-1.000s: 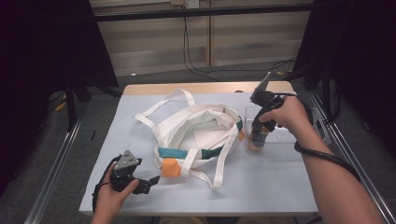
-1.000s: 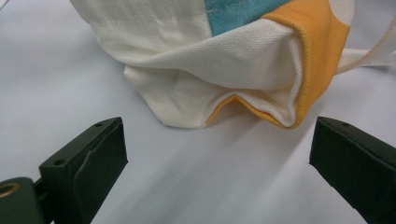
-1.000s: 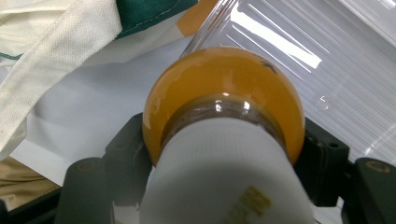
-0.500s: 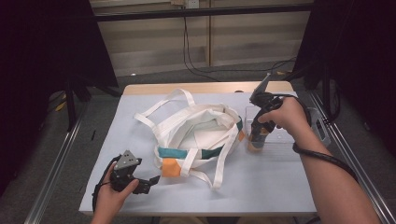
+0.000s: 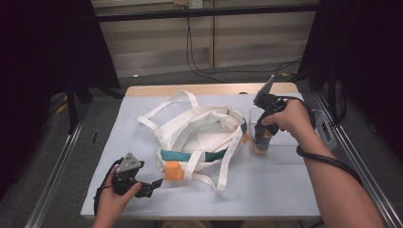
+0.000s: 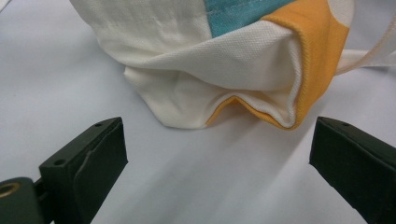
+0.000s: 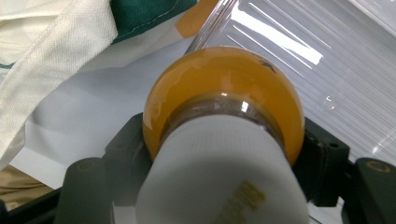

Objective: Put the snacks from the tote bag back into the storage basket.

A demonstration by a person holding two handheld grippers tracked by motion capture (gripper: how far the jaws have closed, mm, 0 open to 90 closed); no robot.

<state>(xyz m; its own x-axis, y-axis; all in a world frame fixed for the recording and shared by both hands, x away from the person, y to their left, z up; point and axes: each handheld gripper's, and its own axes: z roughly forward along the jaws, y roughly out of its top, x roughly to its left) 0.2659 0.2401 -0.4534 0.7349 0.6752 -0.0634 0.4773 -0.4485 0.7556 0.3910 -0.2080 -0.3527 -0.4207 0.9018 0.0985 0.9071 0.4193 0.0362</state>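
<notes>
A: Where is the bottle (image 7: 224,135)?
B: At the right of the desk (image 5: 266,190), upright, at the left end of a clear tray (image 5: 294,142). It holds orange liquid and has a white cap. The right hand-held gripper (image 5: 260,145) points down on it.

A: Is it gripped?
B: Yes. In the right gripper view the two black jaws press on either side of the bottle, just below the cap.

A: What lies beside it?
B: A white tote bag (image 5: 199,135) with a teal band and an orange corner lies crumpled mid-desk, its straps spread out; its right edge is near the tray.

A: And the left hand-held gripper (image 5: 153,184)?
B: Low at the desk's front left, jaws spread wide and holding nothing. It faces the bag's orange corner (image 6: 317,51), which lies just ahead of the jaws, apart from them.
</notes>
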